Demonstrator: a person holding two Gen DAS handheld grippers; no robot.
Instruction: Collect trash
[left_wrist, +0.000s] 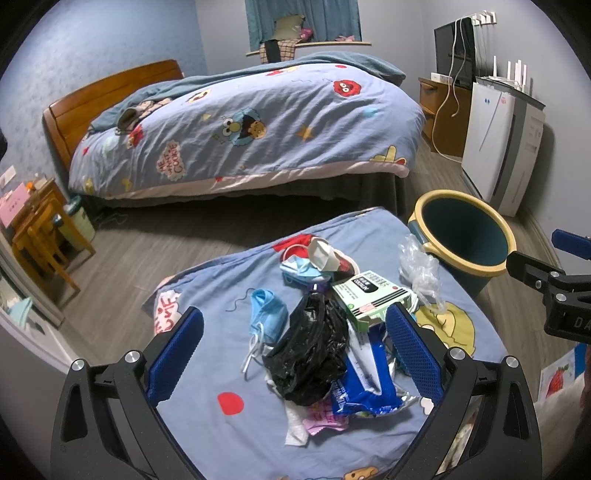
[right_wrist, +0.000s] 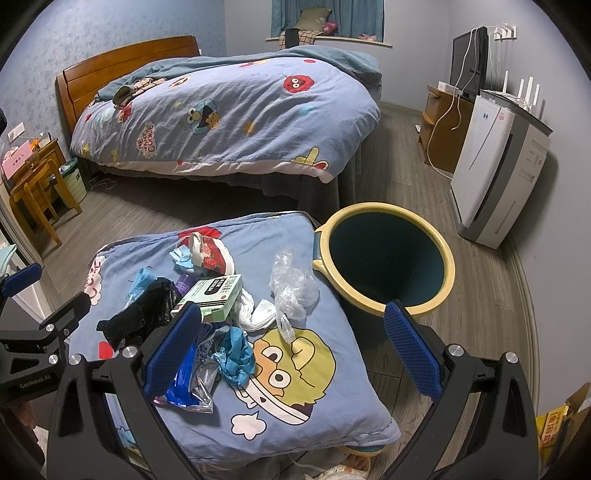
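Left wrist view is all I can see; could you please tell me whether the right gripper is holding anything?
Observer: No. The right gripper is open with nothing between its fingers, above the pillow.
Operator: Thank you. Is there trash near the green box that I may be missing?
Observer: Yes. A crumpled blue plastic piece lies on the pillow just nearer than the box, beside the blue wrapper.
Operator: And does the bin hold anything yet?
Observer: Not that I can see. The right wrist view looks deeper into it, and the part of the inside that shows is dark and bare.
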